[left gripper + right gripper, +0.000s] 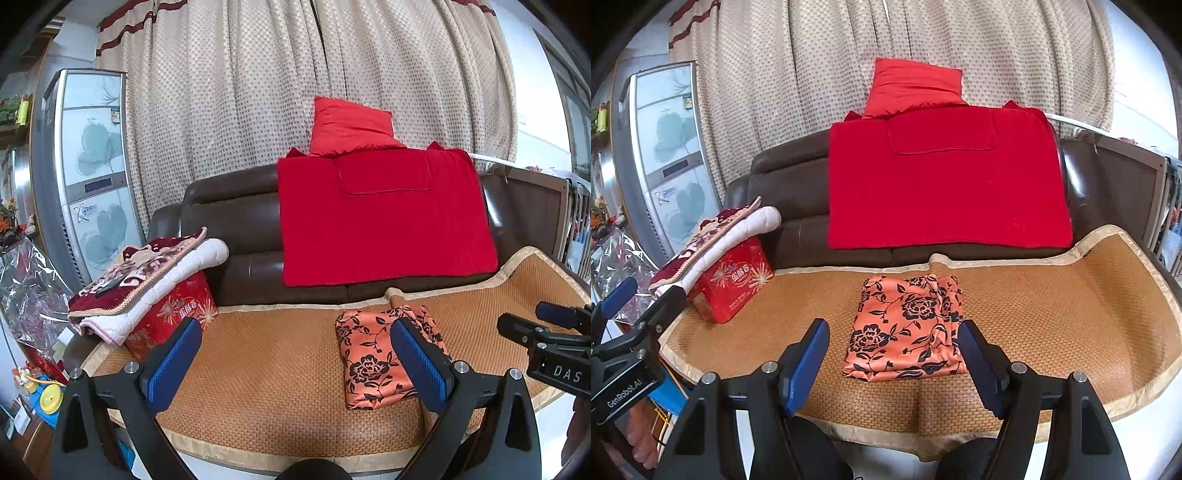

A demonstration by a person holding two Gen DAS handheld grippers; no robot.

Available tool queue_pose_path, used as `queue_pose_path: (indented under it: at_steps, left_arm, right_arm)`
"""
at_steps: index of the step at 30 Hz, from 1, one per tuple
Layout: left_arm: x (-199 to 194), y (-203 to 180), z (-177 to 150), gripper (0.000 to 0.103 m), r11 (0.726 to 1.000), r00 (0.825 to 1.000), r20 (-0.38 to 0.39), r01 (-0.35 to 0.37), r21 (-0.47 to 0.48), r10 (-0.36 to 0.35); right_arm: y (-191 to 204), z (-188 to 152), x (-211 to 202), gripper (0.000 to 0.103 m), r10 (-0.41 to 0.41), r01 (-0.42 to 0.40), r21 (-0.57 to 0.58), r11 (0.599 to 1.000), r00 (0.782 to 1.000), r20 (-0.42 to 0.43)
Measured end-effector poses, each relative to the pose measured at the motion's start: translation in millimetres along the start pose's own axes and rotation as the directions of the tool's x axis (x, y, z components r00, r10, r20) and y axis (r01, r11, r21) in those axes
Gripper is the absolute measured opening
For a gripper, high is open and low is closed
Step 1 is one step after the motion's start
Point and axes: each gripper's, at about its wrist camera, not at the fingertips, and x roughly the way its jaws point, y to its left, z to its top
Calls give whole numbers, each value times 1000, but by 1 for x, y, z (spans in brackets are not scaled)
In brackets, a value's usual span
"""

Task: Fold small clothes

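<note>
A small orange garment with black flowers [907,328] lies folded into a neat rectangle on the woven mat [1052,295] over the sofa seat. My right gripper [894,350] hovers just in front of its near edge, open, nothing between the blue pads. In the left wrist view the same folded garment [373,358] sits partly behind the right pad. My left gripper [295,354] is open over bare mat, to the left of the garment. The right gripper's body [554,350] shows at the right edge there, and the left gripper's body [624,339] at the left edge of the right wrist view.
A red tin box [733,284] with a folded quilted blanket [713,240] on it stands at the mat's left end. A red cloth [945,181] and red cushion [916,88] hang on the brown sofa back. Curtains behind; a tall cabinet [88,166] at left.
</note>
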Motion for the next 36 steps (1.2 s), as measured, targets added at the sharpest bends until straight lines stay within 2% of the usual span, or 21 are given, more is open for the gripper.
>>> queue_pose_path:
  at_steps: [36]
  left_arm:
    - [39,26,-19,102,997,998,-56,4,-79,-9]
  right_arm:
    - [23,1,31,76,-37,35,-57,998,999,-34]
